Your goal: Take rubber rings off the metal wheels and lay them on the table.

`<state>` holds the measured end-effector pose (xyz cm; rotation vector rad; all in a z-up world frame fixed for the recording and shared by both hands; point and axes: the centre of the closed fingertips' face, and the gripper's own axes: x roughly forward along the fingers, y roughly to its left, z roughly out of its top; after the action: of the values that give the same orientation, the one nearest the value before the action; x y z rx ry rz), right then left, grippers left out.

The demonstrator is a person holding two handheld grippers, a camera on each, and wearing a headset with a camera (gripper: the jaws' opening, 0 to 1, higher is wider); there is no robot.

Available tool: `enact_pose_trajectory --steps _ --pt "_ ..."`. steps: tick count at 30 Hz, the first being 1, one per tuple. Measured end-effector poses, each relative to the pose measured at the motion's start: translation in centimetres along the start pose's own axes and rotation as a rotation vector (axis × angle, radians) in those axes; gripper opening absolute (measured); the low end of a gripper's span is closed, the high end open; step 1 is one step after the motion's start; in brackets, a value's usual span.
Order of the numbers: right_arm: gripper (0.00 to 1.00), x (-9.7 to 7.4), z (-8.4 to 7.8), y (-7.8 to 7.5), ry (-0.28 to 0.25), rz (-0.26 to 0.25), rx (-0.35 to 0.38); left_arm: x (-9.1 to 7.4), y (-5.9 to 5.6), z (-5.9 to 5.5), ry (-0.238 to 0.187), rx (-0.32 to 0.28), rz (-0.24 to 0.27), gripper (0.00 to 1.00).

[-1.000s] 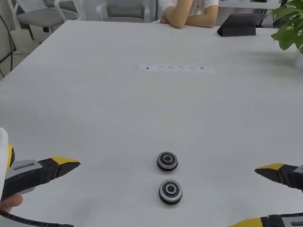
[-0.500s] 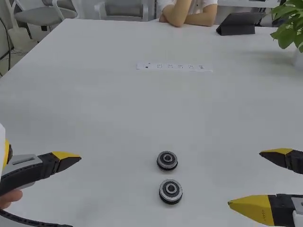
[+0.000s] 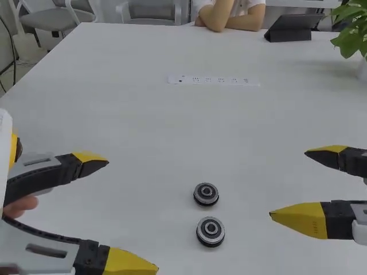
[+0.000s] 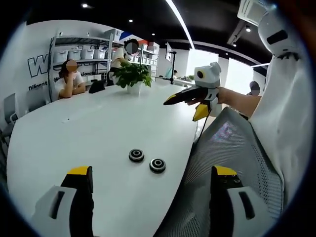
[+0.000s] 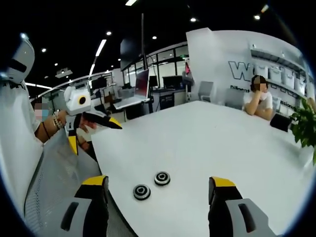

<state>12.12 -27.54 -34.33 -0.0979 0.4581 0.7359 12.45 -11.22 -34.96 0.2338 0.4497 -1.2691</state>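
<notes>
Since both grippers have come up and inward in the head view over the last second, showing more of themselves than before, the entry now reads as follows. Reference piece: one long white power strip (image 3: 213, 80), flat on the pale grey bench (image 3: 114, 114). Task pieces: two small round metal wheels, each with a black rubber ring on its rim. These are the farther wheel (image 3: 206, 194) and the nearer wheel (image 3: 210, 230), both well to the person's side of the strip, lying close together but not touching, and unmoved. One black, yellow-tipped left gripper (image 3: 132, 215) is well short and left of the strip, with its fingers (image 3: 86, 162) wide apart and holding nothing. One matching right gripper (image 3: 288, 184) is well short and right of the strip, its fingers (image 3: 312, 219) also spread and empty. Judgement: the approach is under way, both rings are still seated, none is laid on the bench, and the task is at its start.
</notes>
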Motion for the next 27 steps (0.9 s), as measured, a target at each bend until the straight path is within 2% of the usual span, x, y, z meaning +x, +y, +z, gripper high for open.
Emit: enact_pose_trajectory --steps 4,10,17,22,27 --pt "0.81 0.5 1.1 -0.2 -0.014 0.003 -0.031 0.2 0.3 1.3 -0.012 0.037 -0.006 0.98" --pt "0.76 1.9 3.0 0.2 -0.043 0.042 -0.086 0.7 0.9 3.5 -0.033 0.103 -0.013 0.98" --pt "0.72 3.4 3.7 0.5 -0.047 0.082 -0.127 1.6 0.8 5.1 -0.041 0.201 -0.055 0.94" --pt "0.68 4.4 3.9 0.9 -0.063 0.122 -0.151 2.7 0.9 6.1 -0.048 0.226 -0.074 0.91" --pt "0.61 5.3 3.2 0.9 -0.055 0.154 -0.150 4.2 1.1 6.8 -0.065 0.246 -0.092 0.90"
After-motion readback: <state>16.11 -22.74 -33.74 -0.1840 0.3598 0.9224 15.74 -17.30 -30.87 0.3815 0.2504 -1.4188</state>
